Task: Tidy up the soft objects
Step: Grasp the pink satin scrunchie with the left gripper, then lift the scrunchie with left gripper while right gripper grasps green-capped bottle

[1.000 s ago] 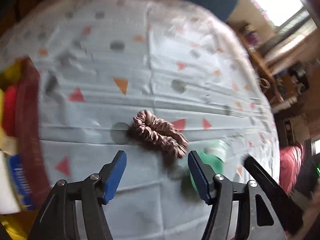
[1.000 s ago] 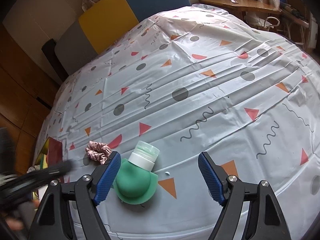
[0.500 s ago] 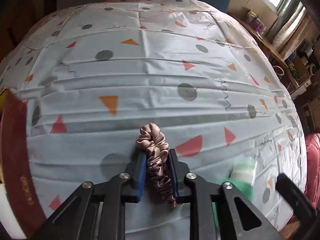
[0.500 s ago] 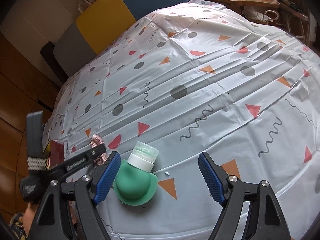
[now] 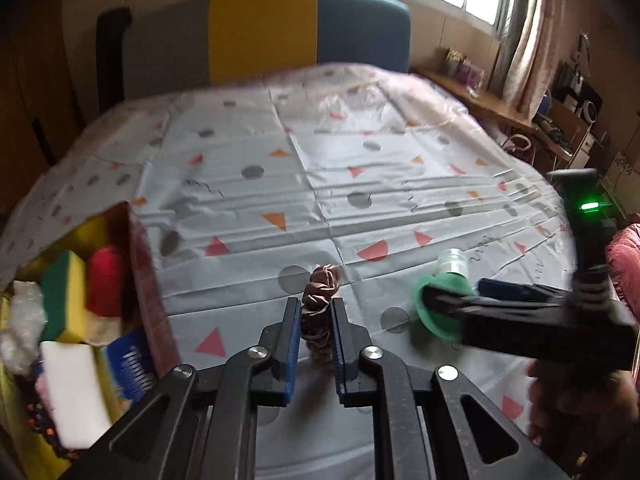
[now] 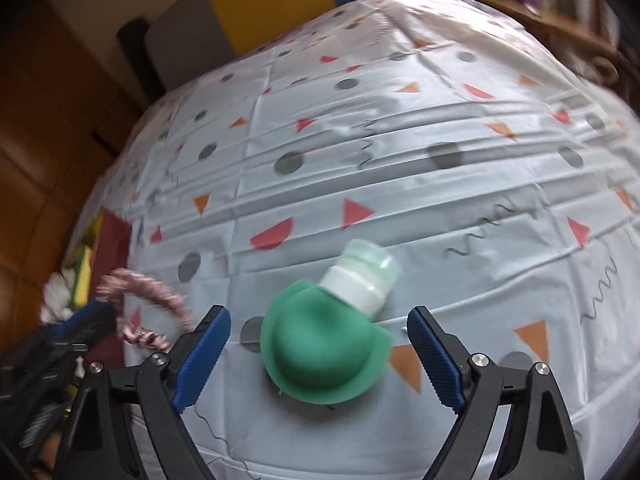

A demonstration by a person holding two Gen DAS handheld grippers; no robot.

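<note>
My left gripper [image 5: 316, 316] is shut on a pink satin scrunchie [image 5: 320, 300] and holds it above the patterned tablecloth; the scrunchie also shows at the left of the right wrist view [image 6: 148, 312]. A green squeeze bottle with a white neck and pale cap [image 6: 332, 336] lies on the cloth between the open fingers of my right gripper [image 6: 320, 352]. In the left wrist view the bottle [image 5: 436, 300] lies at the right, partly behind my right gripper [image 5: 452, 300].
A dark red box [image 5: 140, 264] at the left edge holds sponges [image 5: 64, 296], a red item [image 5: 106, 280], a white block and other soft things. The tablecloth [image 5: 360, 168] spreads ahead. A yellow and blue headboard [image 5: 308, 28] stands behind, with a shelf of clutter at right.
My left gripper closed on the scrunchie and lifted it off the cloth, tilting up. My right gripper moved forward so the green bottle now lies between its open fingers.
</note>
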